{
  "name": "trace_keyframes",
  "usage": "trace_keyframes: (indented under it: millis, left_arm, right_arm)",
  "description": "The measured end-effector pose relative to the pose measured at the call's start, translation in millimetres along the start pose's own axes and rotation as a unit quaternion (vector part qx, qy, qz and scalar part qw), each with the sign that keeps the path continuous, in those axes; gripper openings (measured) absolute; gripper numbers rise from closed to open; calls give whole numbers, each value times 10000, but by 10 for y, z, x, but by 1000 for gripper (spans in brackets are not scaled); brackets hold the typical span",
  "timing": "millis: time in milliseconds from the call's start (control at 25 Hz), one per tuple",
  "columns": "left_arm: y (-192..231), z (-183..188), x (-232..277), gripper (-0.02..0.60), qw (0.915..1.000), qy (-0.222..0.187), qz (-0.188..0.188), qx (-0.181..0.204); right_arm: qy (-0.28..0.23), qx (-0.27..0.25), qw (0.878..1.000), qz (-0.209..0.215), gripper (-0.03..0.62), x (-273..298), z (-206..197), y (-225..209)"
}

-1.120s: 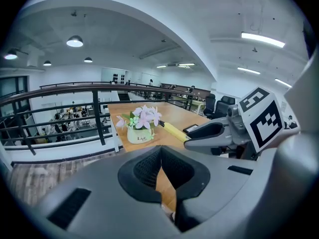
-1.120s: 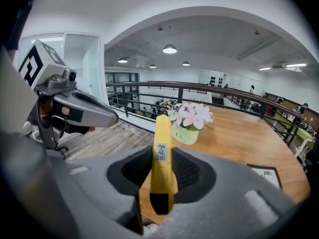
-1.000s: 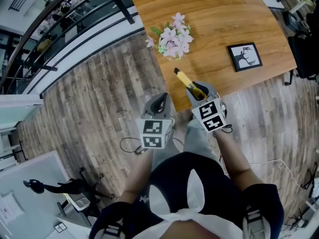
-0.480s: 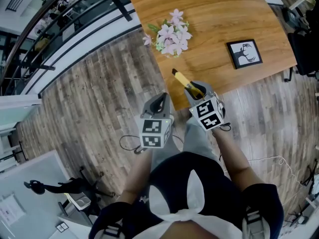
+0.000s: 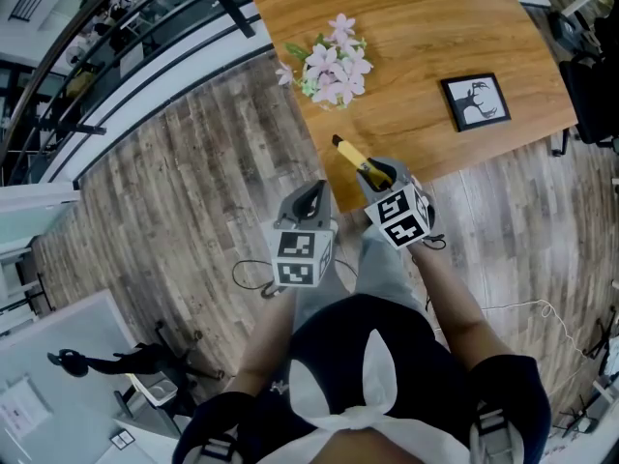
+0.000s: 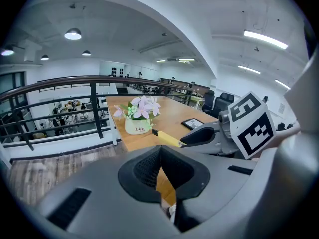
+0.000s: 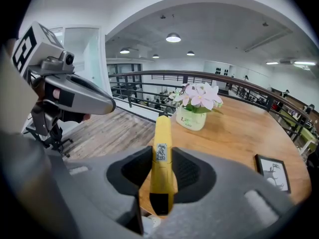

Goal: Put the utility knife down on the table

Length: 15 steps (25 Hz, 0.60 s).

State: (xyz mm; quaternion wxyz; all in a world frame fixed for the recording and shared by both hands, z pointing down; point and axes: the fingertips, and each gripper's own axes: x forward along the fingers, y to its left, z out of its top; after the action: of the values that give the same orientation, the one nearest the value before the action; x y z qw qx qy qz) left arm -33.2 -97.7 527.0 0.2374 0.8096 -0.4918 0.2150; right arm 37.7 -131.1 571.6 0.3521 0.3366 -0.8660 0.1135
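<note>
A yellow utility knife (image 7: pixel 162 158) sticks forward out of my right gripper (image 7: pixel 162 171), whose jaws are shut on its handle. In the head view the utility knife (image 5: pixel 354 156) hangs over the near edge of the wooden table (image 5: pixel 435 27), with the right gripper (image 5: pixel 379 174) just behind it. My left gripper (image 5: pixel 311 201) is lower and to the left, over the plank floor, off the table. Its jaws meet in the left gripper (image 6: pixel 160 169) view with nothing between them; that view also shows the knife (image 6: pixel 168 140) to its right.
A white pot of pink flowers (image 5: pixel 332 68) stands on the table just beyond the knife. A small black picture frame (image 5: pixel 475 103) lies flat to the right. A dark railing (image 5: pixel 145 66) runs along the left beyond the floor (image 5: pixel 193 182). Bare tabletop lies between flowers and frame.
The right gripper with the knife has sunk slightly toward the table's near edge. The left gripper has stayed where it was.
</note>
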Motion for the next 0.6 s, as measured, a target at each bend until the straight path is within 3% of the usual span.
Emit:
trace_keyframes:
  millis: [600]
  left_arm:
    - [21, -54, 47, 18, 10000, 89, -30, -17]
  right_arm:
    - [339, -196, 9991, 183, 121, 243, -189, 22]
